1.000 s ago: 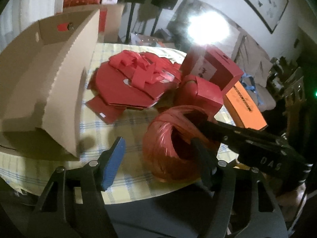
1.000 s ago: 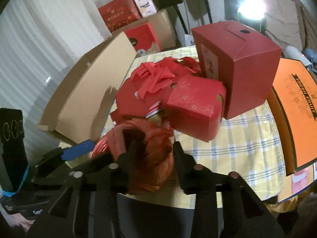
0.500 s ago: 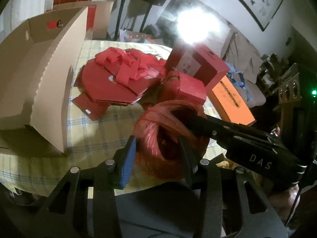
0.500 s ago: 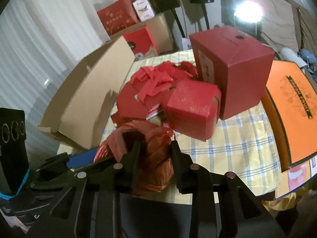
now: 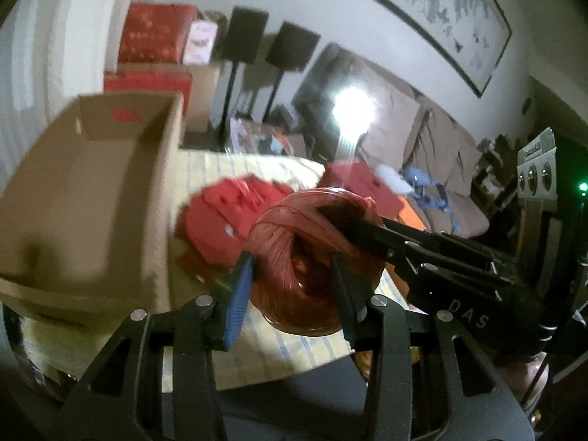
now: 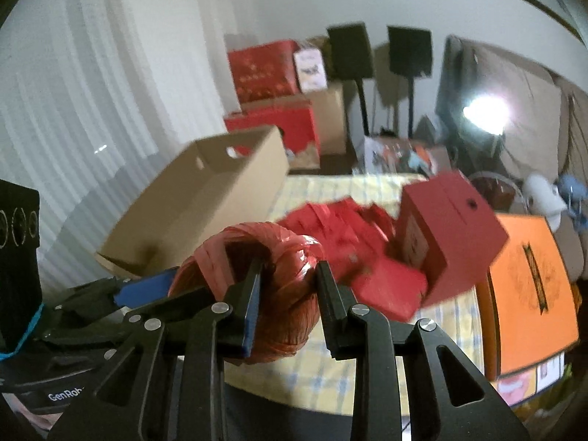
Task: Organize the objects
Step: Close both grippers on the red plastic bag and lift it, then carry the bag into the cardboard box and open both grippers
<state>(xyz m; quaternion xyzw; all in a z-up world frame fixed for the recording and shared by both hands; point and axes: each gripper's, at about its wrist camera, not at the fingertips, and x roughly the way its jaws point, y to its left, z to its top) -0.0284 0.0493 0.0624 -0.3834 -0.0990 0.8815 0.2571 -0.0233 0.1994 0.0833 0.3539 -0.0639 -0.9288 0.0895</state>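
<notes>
Lifted since a second ago, the red ball of raffia string (image 5: 312,257) now hangs clear of the yellow checked tablecloth (image 6: 455,316), where earlier it sat at the near edge of the table, and both cameras now look more level across the room. Each gripper has a hold on it: the left gripper (image 5: 290,286) is closed on one side of the ball's wall, its blue-padded finger (image 5: 239,294) pressed on the outside and its black finger reaching into the hollow core, while the right gripper (image 6: 286,294) is clamped on another part of the wall, one finger inside the core and the other against the outer surface. In the left wrist view the right gripper enters from the right and its tip disappears into the ball's opening. Beyond the ball, the open brown cardboard box (image 5: 92,191) stands on the left part of the table, its inside facing upward. Flattened red paper pieces (image 6: 349,220) lie heaped in the middle of the cloth, with a small red box (image 6: 389,290) just beside a taller red box (image 6: 455,235). An orange box (image 6: 525,294) lies flat at the right edge of the table. Both views are somewhat blurred.
</notes>
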